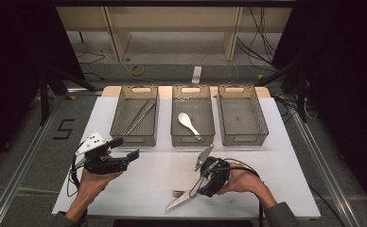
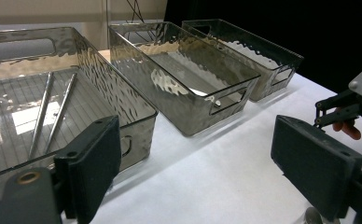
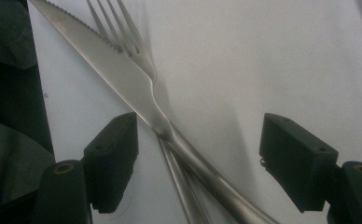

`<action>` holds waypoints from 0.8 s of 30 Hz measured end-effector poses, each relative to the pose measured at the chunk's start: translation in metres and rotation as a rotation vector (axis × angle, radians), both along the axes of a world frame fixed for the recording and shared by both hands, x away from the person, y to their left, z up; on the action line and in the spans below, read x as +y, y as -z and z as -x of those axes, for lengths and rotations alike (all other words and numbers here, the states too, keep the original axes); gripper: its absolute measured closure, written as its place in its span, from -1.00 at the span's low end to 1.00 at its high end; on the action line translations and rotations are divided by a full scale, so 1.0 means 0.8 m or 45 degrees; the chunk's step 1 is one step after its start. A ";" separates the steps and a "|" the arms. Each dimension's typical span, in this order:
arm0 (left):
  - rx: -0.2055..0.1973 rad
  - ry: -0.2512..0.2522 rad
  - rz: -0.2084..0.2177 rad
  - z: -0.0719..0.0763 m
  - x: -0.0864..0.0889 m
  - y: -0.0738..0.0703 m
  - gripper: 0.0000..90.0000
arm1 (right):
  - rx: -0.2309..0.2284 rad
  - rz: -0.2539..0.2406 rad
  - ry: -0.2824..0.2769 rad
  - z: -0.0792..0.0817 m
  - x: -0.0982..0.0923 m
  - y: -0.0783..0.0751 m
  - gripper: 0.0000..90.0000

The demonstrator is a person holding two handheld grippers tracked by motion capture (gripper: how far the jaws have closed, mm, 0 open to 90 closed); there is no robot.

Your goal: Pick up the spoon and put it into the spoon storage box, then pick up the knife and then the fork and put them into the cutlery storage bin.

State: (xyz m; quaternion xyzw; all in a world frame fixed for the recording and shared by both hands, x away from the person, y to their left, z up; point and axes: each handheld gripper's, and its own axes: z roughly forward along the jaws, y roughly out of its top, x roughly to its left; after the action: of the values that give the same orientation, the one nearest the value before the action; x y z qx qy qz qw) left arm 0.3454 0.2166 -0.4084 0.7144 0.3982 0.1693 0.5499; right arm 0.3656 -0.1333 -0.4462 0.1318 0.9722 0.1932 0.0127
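- My right gripper (image 3: 198,163) stands wide apart, pads bare, straddling the handles of the knife (image 3: 123,79) and the fork (image 3: 137,51); neither pad presses on metal yet, so nothing is held
- The two handles cross right between my jaws, the knife lying over the fork; if I close here I judge I would pinch both, or squeeze one out sideways as round steel slips on flat pads
- Both pieces lie flat on the white table (image 1: 139,175) near its front edge, below the middle bin (image 1: 193,116); a skidding handle could slide off that edge towards me
- Coming down too steeply would jam my pad tips against the tabletop before they get under a handle
- My left gripper (image 1: 120,158) also gapes wide and holds nothing, hovering just before the left bin (image 1: 134,116), where the chopsticks (image 1: 139,117) lie
- A spoon (image 1: 189,124) rests in the middle bin and the right bin (image 1: 243,116) looks bare; a loosely held piece could tilt and drop into the wrong one
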 end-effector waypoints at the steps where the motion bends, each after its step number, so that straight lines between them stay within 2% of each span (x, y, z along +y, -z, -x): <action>1: 0.000 -0.001 -0.001 0.000 0.000 0.000 -0.65 | 0.007 0.009 -0.006 0.001 0.001 0.001 -0.35; 3: -0.002 -0.004 0.000 0.001 0.001 0.000 -0.65 | 0.027 0.034 -0.004 0.003 0.002 0.001 -0.33; 6: -0.002 -0.005 0.001 0.000 0.001 0.000 -0.65 | 0.019 0.032 -0.020 0.003 0.003 0.004 -0.29; 7: -0.002 -0.004 0.003 0.000 0.001 0.000 -0.65 | 0.032 0.034 -0.010 0.004 0.004 0.005 -0.28; 10: -0.001 -0.002 0.000 0.000 0.000 0.000 -0.65 | 0.036 0.061 -0.024 0.004 0.003 0.007 -0.26; 11: 0.000 -0.001 0.000 0.000 0.000 0.000 -0.65 | 0.026 0.070 -0.047 0.004 0.002 0.008 -0.25; 13: -0.001 -0.002 0.000 0.001 0.001 0.000 -0.65 | 0.033 0.056 -0.036 0.004 0.002 0.009 -0.22; 16: -0.002 -0.003 0.006 0.001 0.001 0.000 -0.65 | 0.053 0.073 -0.033 0.006 0.002 0.010 -0.19; 19: -0.002 -0.001 0.003 0.001 0.001 0.000 -0.65 | 0.046 0.085 -0.061 0.006 0.001 0.013 -0.14; 24: -0.004 -0.003 0.004 0.001 0.001 0.000 -0.65 | 0.053 0.097 -0.051 0.008 0.003 0.015 -0.06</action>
State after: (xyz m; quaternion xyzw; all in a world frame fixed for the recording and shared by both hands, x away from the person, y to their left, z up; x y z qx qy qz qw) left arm 0.3446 0.2174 -0.4080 0.7129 0.3985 0.1705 0.5513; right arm 0.3593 -0.1311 -0.4583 0.1159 0.9813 0.1537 -0.0065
